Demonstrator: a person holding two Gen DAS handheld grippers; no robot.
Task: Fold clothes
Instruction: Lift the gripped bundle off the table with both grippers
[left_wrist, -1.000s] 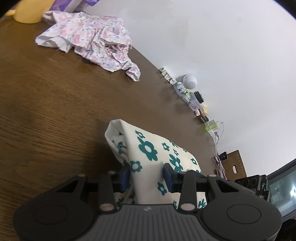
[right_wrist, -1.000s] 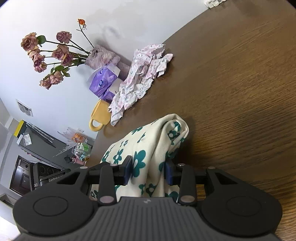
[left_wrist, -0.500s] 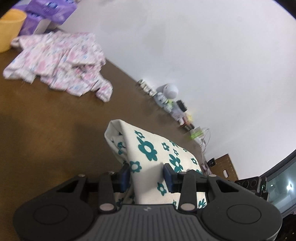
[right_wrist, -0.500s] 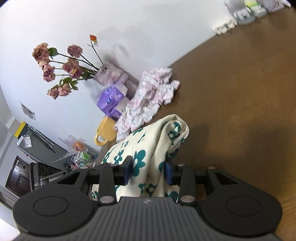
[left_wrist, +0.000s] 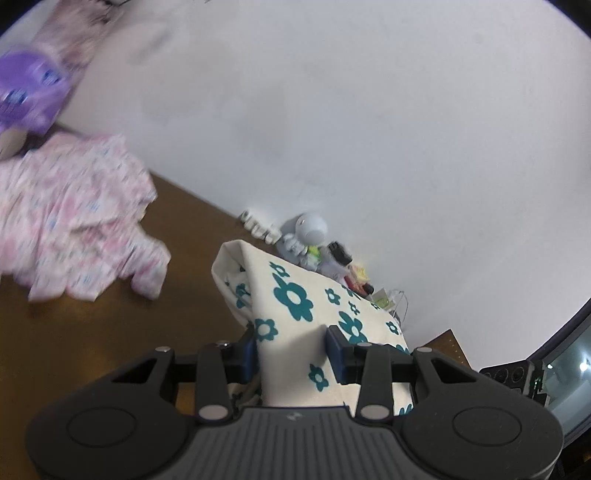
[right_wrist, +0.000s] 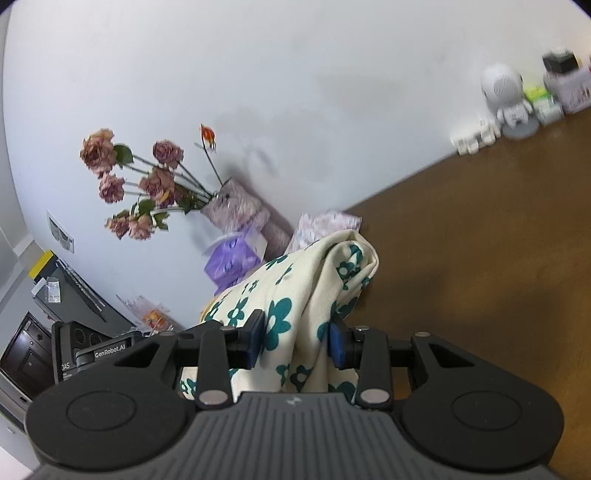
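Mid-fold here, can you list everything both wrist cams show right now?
flowered cloth: 1, cream with teal flowers, pinched in both grippers
pink garment: 1, pink floral, crumpled on the table near the wall
table: 1, brown wood
tissue packs: purple, count unclear, by the wall
vase of dried roses: 1, dusty pink flowers, against the wall
white round-headed figure: 1, far table edge by the wall
small white blocks: a row, beside the figure
small boxes and bottles: mixed colours, behind the figure; too small to count
left hand-held gripper: black with blue pads, shut on the cloth
right hand-held gripper: same, shut on the cloth
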